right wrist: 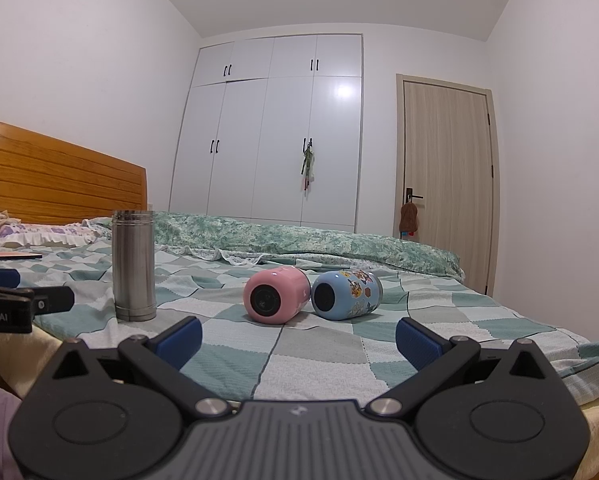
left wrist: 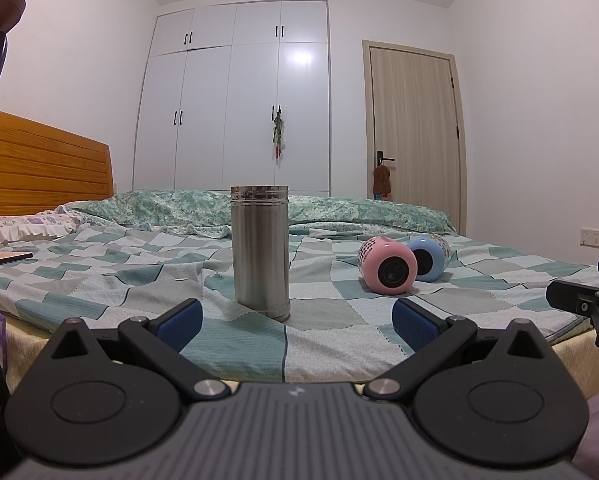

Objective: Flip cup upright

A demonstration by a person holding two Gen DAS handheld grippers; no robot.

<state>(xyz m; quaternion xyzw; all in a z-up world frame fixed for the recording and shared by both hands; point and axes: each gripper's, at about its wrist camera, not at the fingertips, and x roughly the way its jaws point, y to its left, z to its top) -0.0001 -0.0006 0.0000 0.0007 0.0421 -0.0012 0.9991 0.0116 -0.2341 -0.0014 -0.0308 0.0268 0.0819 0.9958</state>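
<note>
At nine o'clock in the right wrist view, the left gripper (right wrist: 39, 300) bears the cropped lettering "obot.AI".

Pink cup (right wrist: 277, 296) and blue cup (right wrist: 345, 295) lying touching (steel one (right wrist: 134, 264) upright), tongs (right wrist: 298, 340) spread

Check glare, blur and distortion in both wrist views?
Left wrist: glare patch on the wardrobe, walls bowed by fisheye, the left tool soft up close, steel cup sharp. Right wrist: same wardrobe glare, dark corner vignetting, pink cup sharp.
</note>
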